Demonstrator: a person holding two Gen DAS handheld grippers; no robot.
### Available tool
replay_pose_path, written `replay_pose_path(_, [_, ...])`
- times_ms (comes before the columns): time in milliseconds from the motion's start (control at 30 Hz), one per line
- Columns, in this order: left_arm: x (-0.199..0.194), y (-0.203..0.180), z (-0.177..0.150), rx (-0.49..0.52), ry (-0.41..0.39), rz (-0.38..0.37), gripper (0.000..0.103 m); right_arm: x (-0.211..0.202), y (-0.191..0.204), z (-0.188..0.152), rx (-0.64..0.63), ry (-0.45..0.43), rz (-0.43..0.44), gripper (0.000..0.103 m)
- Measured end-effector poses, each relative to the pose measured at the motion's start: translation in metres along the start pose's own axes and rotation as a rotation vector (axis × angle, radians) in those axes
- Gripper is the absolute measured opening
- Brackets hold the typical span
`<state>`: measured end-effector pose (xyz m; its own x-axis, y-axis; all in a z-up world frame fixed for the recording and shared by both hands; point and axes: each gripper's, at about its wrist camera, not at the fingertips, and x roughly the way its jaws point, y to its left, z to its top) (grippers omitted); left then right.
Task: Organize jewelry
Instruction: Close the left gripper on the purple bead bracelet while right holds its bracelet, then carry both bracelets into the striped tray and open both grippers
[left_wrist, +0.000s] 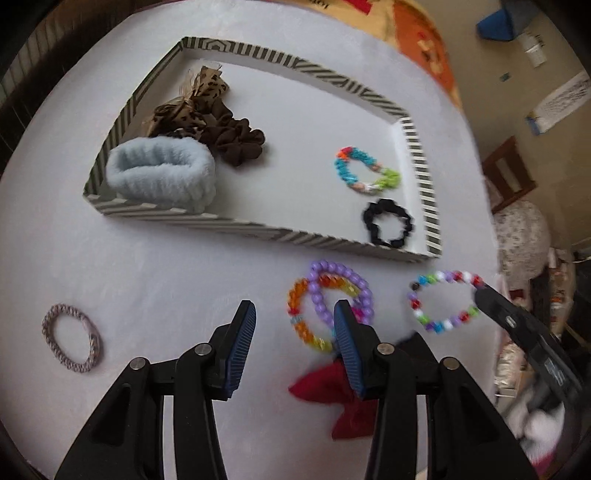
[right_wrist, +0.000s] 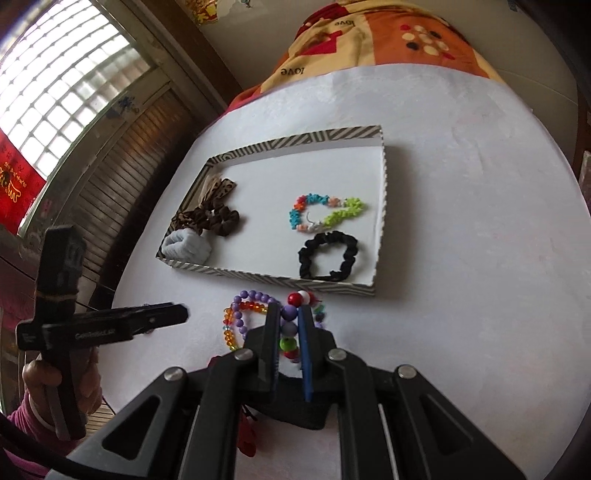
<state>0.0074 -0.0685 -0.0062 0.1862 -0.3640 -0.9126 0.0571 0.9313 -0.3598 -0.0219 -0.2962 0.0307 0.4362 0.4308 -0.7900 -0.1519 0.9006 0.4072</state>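
A striped tray (left_wrist: 236, 223) (right_wrist: 258, 275) holds a light blue band (left_wrist: 162, 173), brown scrunchies (left_wrist: 221, 133), a colourful flower bracelet (left_wrist: 365, 170) (right_wrist: 325, 212) and a black scrunchie (left_wrist: 388, 223) (right_wrist: 328, 254). In front of it lie a purple bead bracelet (left_wrist: 341, 291) (right_wrist: 242, 306) and an orange bead bracelet (left_wrist: 297, 314) (right_wrist: 229, 328). My right gripper (right_wrist: 288, 314) (left_wrist: 480, 291) is shut on a multicoloured bead bracelet (left_wrist: 443, 301) (right_wrist: 288, 328). My left gripper (left_wrist: 293, 317) is open and empty above the table; it also shows in the right wrist view (right_wrist: 177, 314).
A grey braided hair tie (left_wrist: 70, 338) lies on the white table at the left. A red cloth bow (left_wrist: 332, 398) lies under my left gripper's right finger. The table edge is close on the right, with room clutter beyond.
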Motion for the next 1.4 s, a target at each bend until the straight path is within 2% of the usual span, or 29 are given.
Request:
replay_pose_path(133, [0.024,-0.013,0.01,0.02,0.054,0.031,0.036,-0.004,-0.005,-0.002,0.01,-0.007,0.01,0.009])
replay_pose_path(267, [0.038,-0.024,0.017,0.06,0.07,0.102,0.032,-0.005,-0.009,-0.003,0.017,-0.006,0.018,0.009])
replay_pose_path(433, [0.054,-0.031,0.023,0.078,0.105,0.146,0.015,-0.005,-0.013,-0.003,0.028,-0.013,0.031,0.009])
replay_pose_path(467, [0.056,-0.032,0.024,0.082,0.1,0.141,0.014,-0.005,-0.014,-0.003,0.029,-0.013,0.032,0.009])
replay_pose_path(533, [0.056,-0.034,0.025,0.088,0.098,0.135,0.004,-0.004,-0.015,-0.002,0.028,-0.013,0.033,0.009])
replay_pose_path(600, [0.056,-0.035,0.024,0.091,0.097,0.123,0.002,-0.004,-0.015,-0.001,0.029,-0.013,0.035,0.009])
replay_pose_path(667, [0.051,-0.033,0.022,0.086,0.075,0.118,0.002,-0.005,-0.015,-0.001,0.028,-0.016,0.034,0.009])
replay_pose_path(767, [0.037,-0.03,0.018,0.078,0.059,0.069,0.002,-0.007,-0.013,0.0,0.024,-0.022,0.036,0.009])
replay_pose_path(1167, [-0.034,-0.042,0.018,0.134,-0.04,-0.019,0.002,-0.011,0.0,0.017,-0.015,-0.037,0.032,0.009])
replay_pose_path(1400, [-0.054,-0.054,0.036,0.148,-0.101,-0.002,0.002,-0.012,0.015,0.034,-0.062,-0.045,0.038,0.009])
